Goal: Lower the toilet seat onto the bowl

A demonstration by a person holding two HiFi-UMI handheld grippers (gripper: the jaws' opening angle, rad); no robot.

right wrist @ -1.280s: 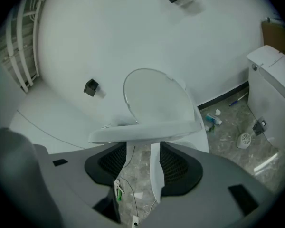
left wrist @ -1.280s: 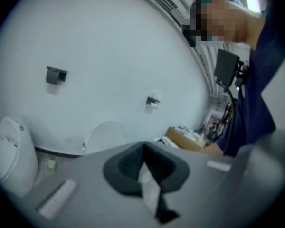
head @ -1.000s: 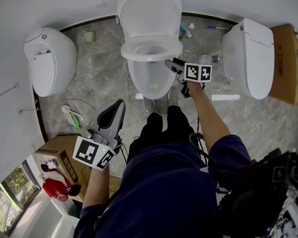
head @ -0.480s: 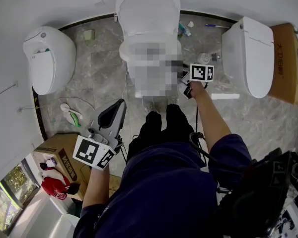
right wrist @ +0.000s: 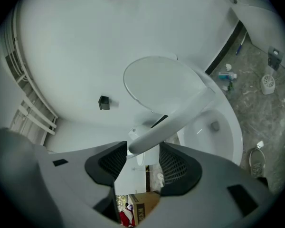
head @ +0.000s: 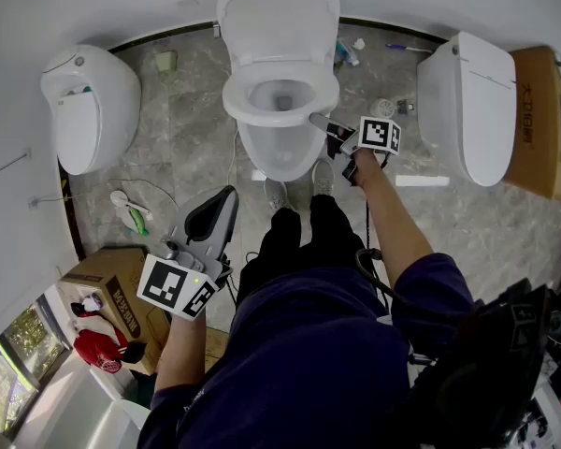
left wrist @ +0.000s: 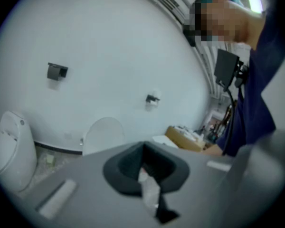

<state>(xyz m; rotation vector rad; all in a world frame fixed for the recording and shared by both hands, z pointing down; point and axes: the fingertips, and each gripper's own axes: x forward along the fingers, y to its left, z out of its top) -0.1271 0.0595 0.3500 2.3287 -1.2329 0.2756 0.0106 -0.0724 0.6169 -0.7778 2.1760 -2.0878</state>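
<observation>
floor (head: 192, 148) grey marble, white wall (head: 122, 3) at top | right gripper (head: 320, 122) jaws, just closing, pinch toilet seat (head: 241, 101) | left gripper (head: 226, 197) jaws pressed together

The toilet seat (head: 248, 104) is found over the bowl (head: 276, 155), with the lid (head: 279, 21) behind it. A second toilet (head: 79, 110) is placed to the left, a third toilet (head: 467, 101) to the right, and a cardboard box (head: 98, 283) before the left one

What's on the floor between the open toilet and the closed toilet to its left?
Head view: mostly bare marble floor between the open toilet and the closed toilet, with a small pale-green object by the wall and a white cable beside the bowl.
</observation>
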